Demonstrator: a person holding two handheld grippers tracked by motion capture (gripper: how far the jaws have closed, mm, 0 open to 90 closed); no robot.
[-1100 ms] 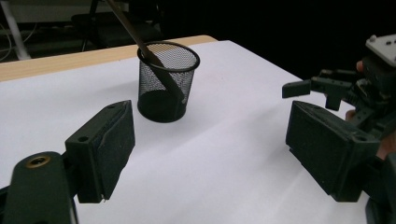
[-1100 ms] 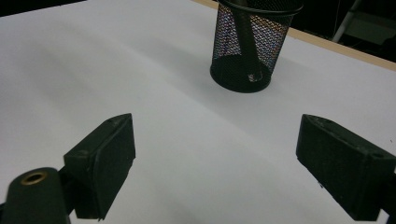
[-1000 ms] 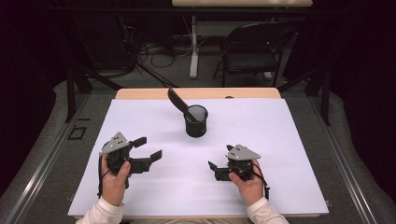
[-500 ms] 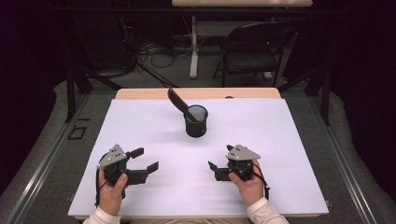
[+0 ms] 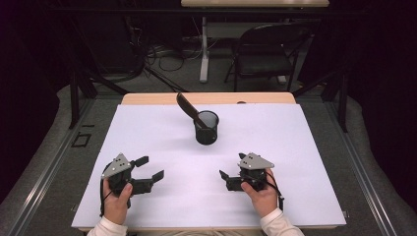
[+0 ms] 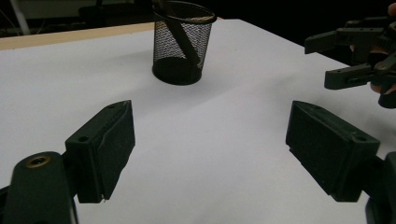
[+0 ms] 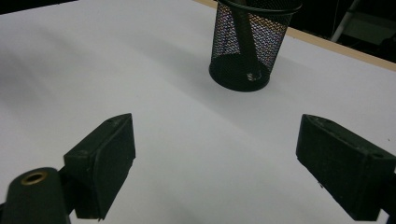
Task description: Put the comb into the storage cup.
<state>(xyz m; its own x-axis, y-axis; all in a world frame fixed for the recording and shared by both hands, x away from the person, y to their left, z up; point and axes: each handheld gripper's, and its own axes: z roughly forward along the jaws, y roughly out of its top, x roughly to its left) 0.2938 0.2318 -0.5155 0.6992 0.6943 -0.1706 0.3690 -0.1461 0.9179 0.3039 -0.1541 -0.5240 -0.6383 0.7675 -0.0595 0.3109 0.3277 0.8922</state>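
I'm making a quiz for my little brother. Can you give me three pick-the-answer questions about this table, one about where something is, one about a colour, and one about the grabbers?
1. Where does the mesh cup stand?
A. Toward the far middle of the white table cover
B. Between the left gripper's jaws
C. On the chair

2. What colour is the mesh cup?
A. Red
B. Black
C. Yellow

3. How are the left gripper and right gripper?
A. Both open, holding nothing
B. Both shut on the cup
C. One holds the dark utensil

Answers: 1 A, the high view shows it beyond both grippers, near the far edge. 2 B, its wire mesh is black in every view. 3 A, each gripper view shows its jaws wide apart over bare white cover; the utensil leans in the cup.
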